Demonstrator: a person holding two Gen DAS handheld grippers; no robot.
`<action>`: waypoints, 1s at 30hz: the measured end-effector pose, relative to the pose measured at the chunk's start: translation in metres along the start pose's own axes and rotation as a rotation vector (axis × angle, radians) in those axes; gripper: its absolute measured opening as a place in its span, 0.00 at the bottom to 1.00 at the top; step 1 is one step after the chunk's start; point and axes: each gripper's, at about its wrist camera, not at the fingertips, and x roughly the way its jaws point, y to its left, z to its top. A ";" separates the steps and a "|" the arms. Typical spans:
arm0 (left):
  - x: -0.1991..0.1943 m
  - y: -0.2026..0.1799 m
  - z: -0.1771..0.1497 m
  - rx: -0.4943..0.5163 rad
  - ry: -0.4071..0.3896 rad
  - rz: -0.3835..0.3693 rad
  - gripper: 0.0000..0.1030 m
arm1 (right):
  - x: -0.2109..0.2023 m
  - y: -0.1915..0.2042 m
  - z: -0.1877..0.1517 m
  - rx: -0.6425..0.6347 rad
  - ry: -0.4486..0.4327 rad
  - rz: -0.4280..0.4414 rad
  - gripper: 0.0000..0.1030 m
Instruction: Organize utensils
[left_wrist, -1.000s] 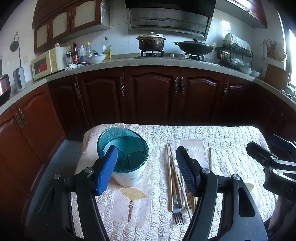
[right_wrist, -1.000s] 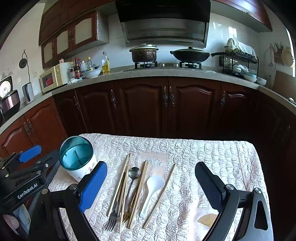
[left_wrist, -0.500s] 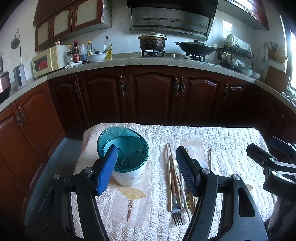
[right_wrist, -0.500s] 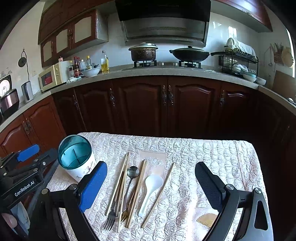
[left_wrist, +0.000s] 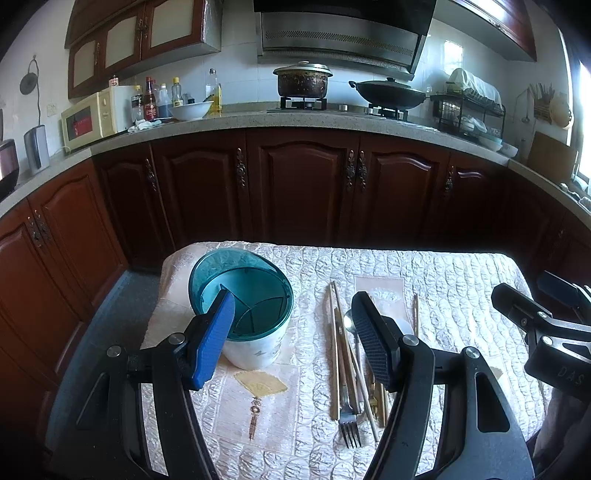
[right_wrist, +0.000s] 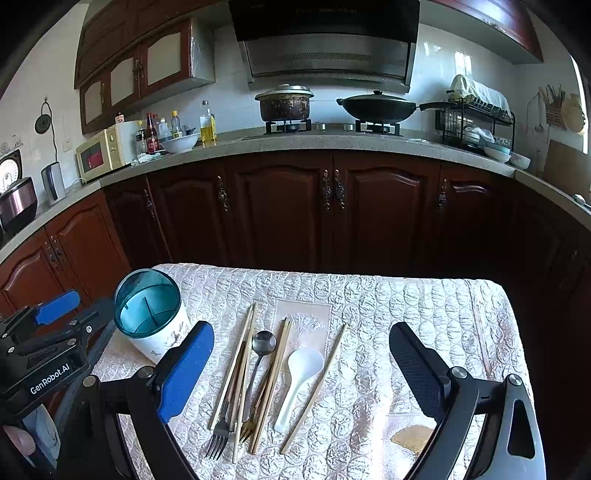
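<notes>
Opening step of the sort, by judgement; nothing lifted yet.

Desk (right_wrist: 424, 306) under quilted cloth; teal-rimmed holder (right_wrist: 147, 314) upright at its left end, compartments apparently empty.

Left gripper (left_wrist: 291, 339) spread wide, empty, hovering by the holder; right gripper (right_wrist: 301, 369) spread wide, empty, above the loose row.

Chopsticks (right_wrist: 236, 365), white spoon (right_wrist: 301, 373), metal spoon (right_wrist: 263, 345), fork (right_wrist: 218, 437) flat on the cloth, right of the holder.

Next, likely: descend on one piece, close on the handle, carry to a compartment.

Against the earlier frames: scarcely any change; slight view drift only, utensils and holder unmoved.
</notes>
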 end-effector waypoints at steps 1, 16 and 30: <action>0.000 0.000 0.000 0.001 0.001 0.000 0.64 | 0.001 -0.001 0.001 0.001 0.001 0.000 0.92; 0.003 0.001 -0.004 -0.005 0.013 -0.003 0.64 | 0.003 -0.003 -0.003 0.004 0.010 -0.007 0.92; 0.008 0.004 -0.006 -0.023 0.033 -0.008 0.64 | 0.008 -0.004 -0.004 0.005 0.028 -0.010 0.92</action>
